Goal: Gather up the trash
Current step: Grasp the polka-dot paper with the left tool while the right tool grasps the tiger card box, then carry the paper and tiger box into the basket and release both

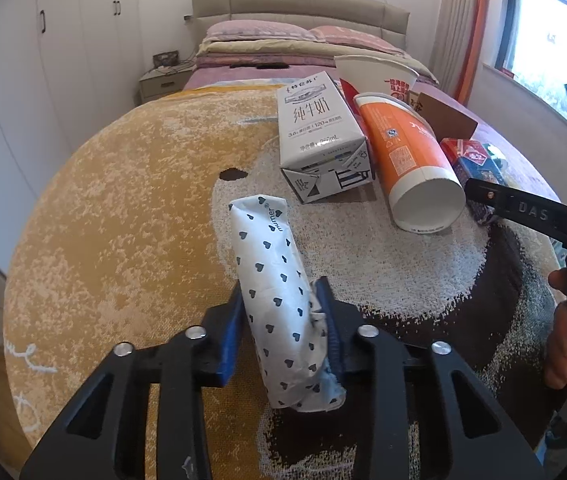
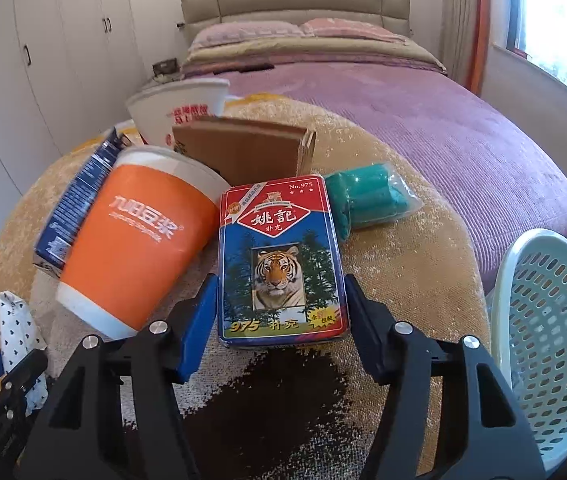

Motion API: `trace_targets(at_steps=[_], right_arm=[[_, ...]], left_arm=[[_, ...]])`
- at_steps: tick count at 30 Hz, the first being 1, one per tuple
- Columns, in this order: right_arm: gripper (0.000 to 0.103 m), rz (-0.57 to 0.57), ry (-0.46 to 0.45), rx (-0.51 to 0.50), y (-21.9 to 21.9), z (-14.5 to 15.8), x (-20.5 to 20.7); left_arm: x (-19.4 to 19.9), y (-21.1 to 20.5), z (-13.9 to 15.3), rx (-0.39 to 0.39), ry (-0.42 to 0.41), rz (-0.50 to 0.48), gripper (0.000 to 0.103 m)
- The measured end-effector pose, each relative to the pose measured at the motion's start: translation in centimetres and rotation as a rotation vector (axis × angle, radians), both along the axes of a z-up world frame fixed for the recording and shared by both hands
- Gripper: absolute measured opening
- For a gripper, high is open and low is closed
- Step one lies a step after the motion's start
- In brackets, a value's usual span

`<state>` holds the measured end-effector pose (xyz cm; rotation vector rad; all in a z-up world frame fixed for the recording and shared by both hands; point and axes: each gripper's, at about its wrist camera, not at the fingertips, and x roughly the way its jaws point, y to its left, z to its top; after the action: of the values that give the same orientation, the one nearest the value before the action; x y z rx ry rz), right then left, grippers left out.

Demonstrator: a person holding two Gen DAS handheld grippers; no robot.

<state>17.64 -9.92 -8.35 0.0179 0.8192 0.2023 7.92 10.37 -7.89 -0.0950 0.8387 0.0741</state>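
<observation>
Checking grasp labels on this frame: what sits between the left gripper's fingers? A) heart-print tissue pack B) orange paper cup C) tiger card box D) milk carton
A: in the left wrist view the left gripper has its blue pads pressed on both sides of the heart-print tissue pack, while the orange paper cup and milk carton lie beyond it, untouched.

White tissue pack (image 1: 279,300) dotted with dark navy hearts, squeezed by blue pads (image 1: 230,336). Orange cup (image 2: 139,248) with white lettering; card box (image 2: 281,264) in red and blue, tiger-faced. Pale mint basket (image 2: 551,344), teal roll (image 2: 367,196).
</observation>
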Motion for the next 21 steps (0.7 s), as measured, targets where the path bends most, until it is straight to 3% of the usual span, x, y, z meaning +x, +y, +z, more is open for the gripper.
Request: trace_targets(at_steps=[4,8,15,21], right_arm=[[0.058,-0.014,-0.054,0.005,-0.3,0.7,-1.4],[0.058,-0.018,-0.087,0.026,-1.1,1.4,-3.8],[0.058,-0.076,-0.117,0.073,-4.6,2.6,-7.5],[0.058,-0.153,-0.134,0.107,-8.9,3.7,-9.1]], left_arm=[[-0.9,-0.1,0.1,-0.02,-0.02,-0.014,0.021],[-2.4,-1.0,1.0,-0.026,-0.073,-0.046,0.02],[-4.3,-3.7,3.4,-0.09,-0.169,-0.187,0.02],[-4.5,-8.1,4.5,-0.115,-0.198,-0.301,0.02]])
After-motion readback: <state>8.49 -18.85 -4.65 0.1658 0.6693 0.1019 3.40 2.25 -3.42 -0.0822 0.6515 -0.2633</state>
